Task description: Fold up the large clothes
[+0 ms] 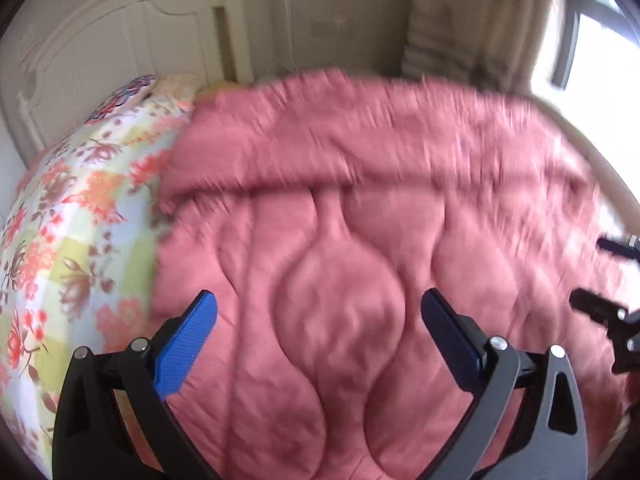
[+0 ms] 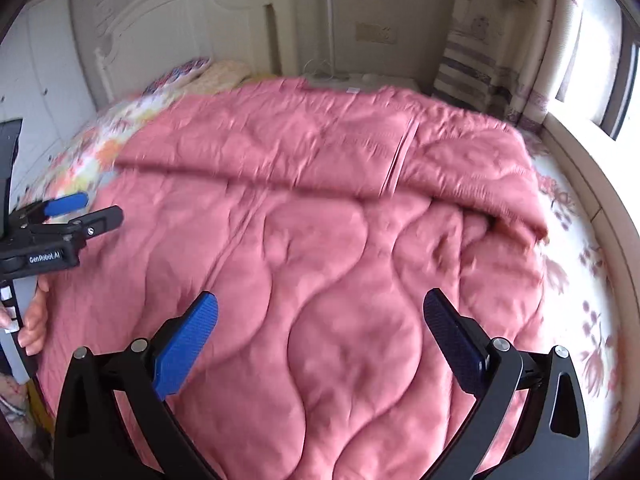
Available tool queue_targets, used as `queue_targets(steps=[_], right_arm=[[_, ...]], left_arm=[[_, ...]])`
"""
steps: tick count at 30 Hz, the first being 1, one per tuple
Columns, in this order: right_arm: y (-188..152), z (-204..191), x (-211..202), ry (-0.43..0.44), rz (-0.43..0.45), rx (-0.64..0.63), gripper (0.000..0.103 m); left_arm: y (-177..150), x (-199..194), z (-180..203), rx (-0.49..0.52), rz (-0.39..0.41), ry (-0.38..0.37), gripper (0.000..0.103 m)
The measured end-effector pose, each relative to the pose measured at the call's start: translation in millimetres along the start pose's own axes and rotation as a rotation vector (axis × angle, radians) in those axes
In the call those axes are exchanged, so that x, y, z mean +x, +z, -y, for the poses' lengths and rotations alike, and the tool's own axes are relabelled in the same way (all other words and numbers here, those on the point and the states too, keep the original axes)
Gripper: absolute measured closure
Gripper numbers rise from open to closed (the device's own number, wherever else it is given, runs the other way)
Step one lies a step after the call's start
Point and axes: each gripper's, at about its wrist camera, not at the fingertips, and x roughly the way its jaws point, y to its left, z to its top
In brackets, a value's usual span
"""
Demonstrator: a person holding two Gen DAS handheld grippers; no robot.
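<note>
a puffy pink quilted comforter with wavy stitched channels covers the bed, its far edge folded back in a thick band; floral patchwork bedding shows along the bed's left side. both the left hand-held gripper and the right hand-held gripper hover above it, blue textured pads apart, holding nothing

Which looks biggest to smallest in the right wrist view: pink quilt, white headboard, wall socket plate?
1. Pink quilt, filling most of the picture.
2. White headboard, though it stands farther off, so its true size is unsure.
3. Wall socket plate, a small patch.
</note>
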Motion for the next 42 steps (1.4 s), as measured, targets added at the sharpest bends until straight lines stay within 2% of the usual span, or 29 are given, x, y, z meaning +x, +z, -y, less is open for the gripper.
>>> queue_targets(steps=[1,2,4,7,9,11,14,15,16,17,19,23,26,27,28,31,33,36,39,42], right_arm=[[-6,-2,12,-0.023,-0.049,0.001,0.005],[-11,-1,14,-0.009,-0.044,0.023,0.004],[-14,2,4,-0.009,-0.032,0.050,0.005],[-20,0,-28,0.002,0.022,0.041,0.005],[-29,2,-47,0.009,0.066,0.032,0.005],[-42,2,-57,0.009,0.071,0.031,0.005],[-62,6,-38,-0.010,-0.006,0.035,0.004],[-69,4,-34,-0.030,0.003,0.024,0.004],[-72,1,-39,-0.037,0.048,0.021,0.004],[-74,0,-41,-0.041,0.036,0.024,0.004],[-73,-1,-49,-0.054,0.030,0.028,0.004],[-78,-7,-70,-0.053,0.084,-0.002,0.004],[-89,-13,-55,-0.031,0.045,-0.038,0.004],[-95,-15,-47,-0.032,0.040,-0.049,0.004],[-98,-14,-49,-0.022,0.090,-0.035,0.004],[-100,-11,-61,-0.027,0.076,-0.053,0.005],[-103,-3,-82,-0.063,0.095,-0.069,0.005],[-117,30,-116,-0.092,0.159,-0.036,0.005],[-141,77,-132,-0.102,0.160,0.060,0.005],[-173,113,-133,-0.089,0.114,0.166,0.005]], left_arm=[[-7,13,6,0.014,-0.039,0.013,0.002],[-10,13,5,-0.010,-0.007,-0.003,0.002],[-10,9,0,-0.044,-0.039,-0.005,0.002],[-17,-22,-7,-0.089,0.021,-0.023,0.002],[-26,-40,-7,-0.083,0.054,-0.034,0.002],[-41,-49,-4,-0.061,0.062,-0.021,0.002],[-59,-47,2,-0.026,0.021,-0.010,0.002],[-69,-38,3,-0.014,-0.018,0.004,0.002],[-74,-36,0,-0.021,-0.007,-0.004,0.002],[-77,-40,-4,-0.040,0.021,-0.011,0.002],[-80,-51,-10,-0.055,0.010,-0.030,0.002],[-95,-79,-18,-0.057,0.093,-0.032,0.002],[-117,-67,-21,-0.050,0.052,-0.032,0.002],[-122,-66,-20,-0.044,0.074,-0.031,0.002],[-127,-68,-21,-0.038,0.117,-0.026,0.002],[-127,-79,-22,-0.018,0.116,-0.011,0.002],[-127,-96,-33,-0.032,0.168,0.025,0.002],[-128,-114,-63,-0.115,0.214,0.026,0.002],[-133,-111,-94,-0.223,0.192,0.012,0.002],[-140,-103,-114,-0.296,0.162,-0.042,0.002]])
